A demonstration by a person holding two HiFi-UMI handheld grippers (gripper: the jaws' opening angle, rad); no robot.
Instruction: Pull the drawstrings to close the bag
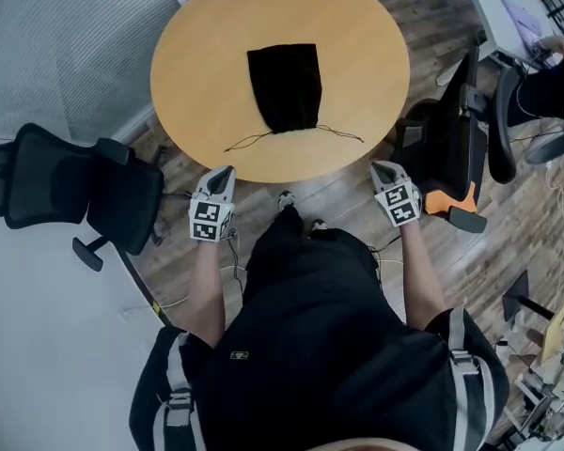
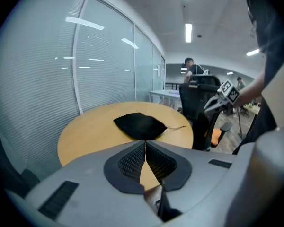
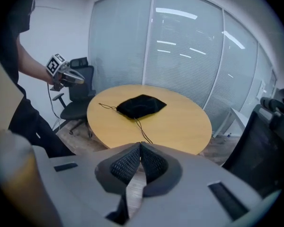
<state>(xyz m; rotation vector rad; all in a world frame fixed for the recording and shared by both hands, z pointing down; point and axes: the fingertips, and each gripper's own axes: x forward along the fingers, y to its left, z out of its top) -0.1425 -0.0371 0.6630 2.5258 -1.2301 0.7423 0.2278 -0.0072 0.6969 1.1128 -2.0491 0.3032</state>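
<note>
Two grippers hang just off the near edge of the round wooden table [image 1: 197, 54], one on each side of the person's body, above the plank floor [image 1: 329, 191]. The left gripper [image 1: 224, 177] has its jaws pressed together with nothing between them; its own view shows the ribbed pads meeting at the tips. The right gripper [image 1: 385, 172] is likewise closed and empty. A black cloth bag [image 1: 285, 85] lies flat near the middle of the table, well apart from both grippers. From its narrower near end, thin dark drawstrings [image 1: 343, 135] trail out to either side across the tabletop. A black office chair [image 1: 70, 188] stands beside the table on the left
</note>
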